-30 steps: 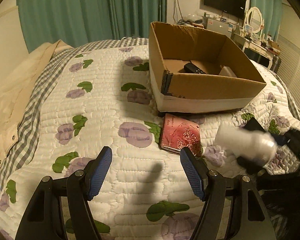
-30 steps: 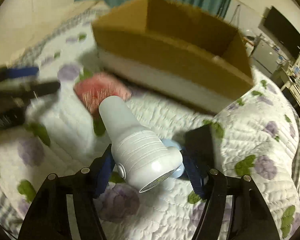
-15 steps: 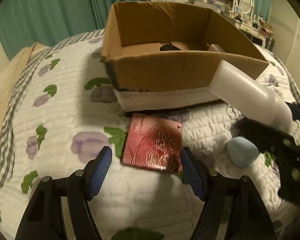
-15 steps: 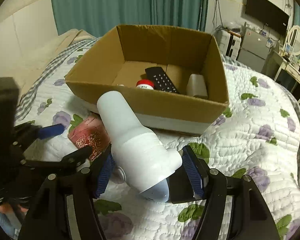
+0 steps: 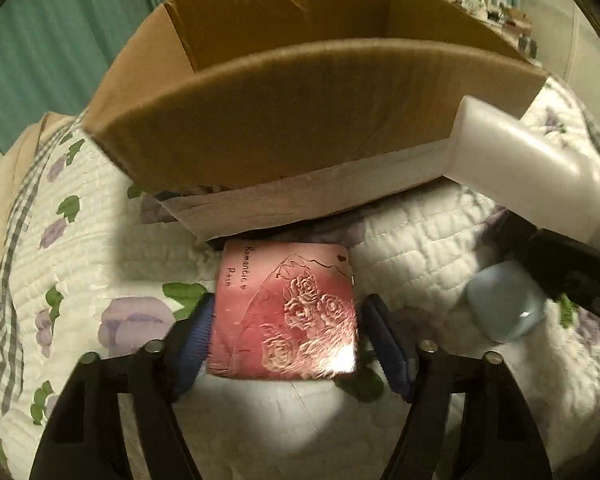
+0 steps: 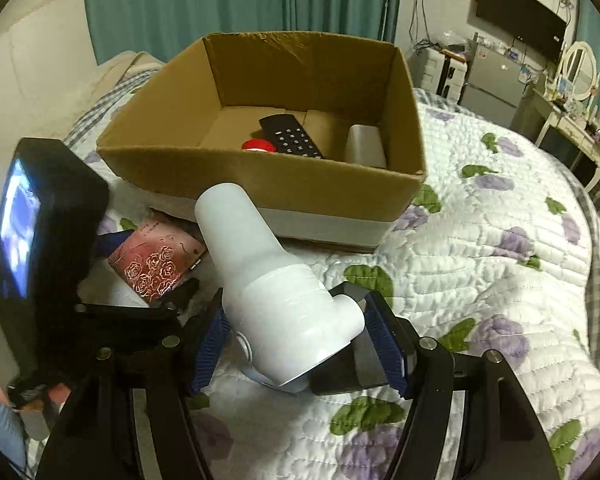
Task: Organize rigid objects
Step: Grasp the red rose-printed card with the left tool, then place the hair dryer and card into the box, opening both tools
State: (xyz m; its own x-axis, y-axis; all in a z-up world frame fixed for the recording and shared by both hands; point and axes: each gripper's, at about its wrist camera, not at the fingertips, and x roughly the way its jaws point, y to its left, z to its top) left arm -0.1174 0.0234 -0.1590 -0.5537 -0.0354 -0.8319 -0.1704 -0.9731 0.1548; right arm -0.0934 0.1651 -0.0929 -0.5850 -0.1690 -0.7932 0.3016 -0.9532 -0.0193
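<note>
Meanwhile, left gripper (image 5: 286, 340) closing around the pink rose box (image 5: 286, 312), right gripper (image 6: 296, 344) clamped on the white bottle (image 6: 268, 280).

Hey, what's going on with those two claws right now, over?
Left gripper closing around red rose box on quilt. Right gripper shut on white bottle. Cardboard box ahead, nothing blocking.

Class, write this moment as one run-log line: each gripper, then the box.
left gripper: closing around pink tin, on quilt | right gripper: holds white device | box: remote inside
</note>
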